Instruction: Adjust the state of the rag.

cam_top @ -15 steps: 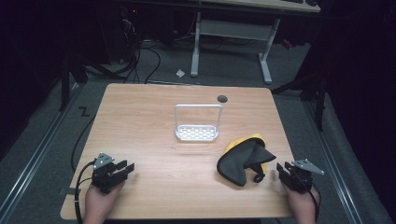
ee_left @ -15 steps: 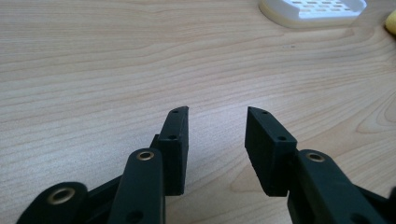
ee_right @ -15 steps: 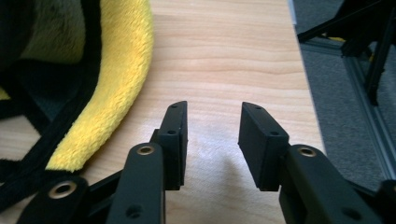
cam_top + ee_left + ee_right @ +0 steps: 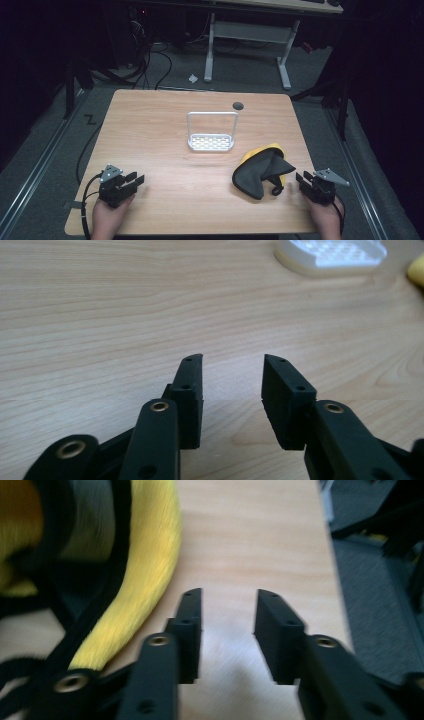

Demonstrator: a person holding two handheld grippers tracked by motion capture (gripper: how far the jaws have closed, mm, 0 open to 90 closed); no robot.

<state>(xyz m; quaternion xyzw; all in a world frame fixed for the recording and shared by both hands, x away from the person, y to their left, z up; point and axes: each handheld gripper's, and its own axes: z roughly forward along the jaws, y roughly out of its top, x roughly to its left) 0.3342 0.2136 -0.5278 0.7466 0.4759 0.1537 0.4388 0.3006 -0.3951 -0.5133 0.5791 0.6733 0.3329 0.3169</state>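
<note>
Light wooden counter (image 4: 165, 135). White perforated plastic tray with wire hoop handle (image 4: 211, 142) at centre. Crumpled yellow-and-black fabric item (image 4: 262, 171) right of it, near right tool (image 4: 303, 179). Left tool (image 4: 136, 181) at near-left corner, well apart. Both tools' jaws parted, empty. Small dark hole (image 4: 238, 106) at far edge.

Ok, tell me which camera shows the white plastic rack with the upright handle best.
The high view: the white plastic rack appears whole there, perforated base and upright frame, standing mid-table behind the yellow-and-grey cloth mitt. The left gripper view catches just the near edge of its base at the top.
</note>
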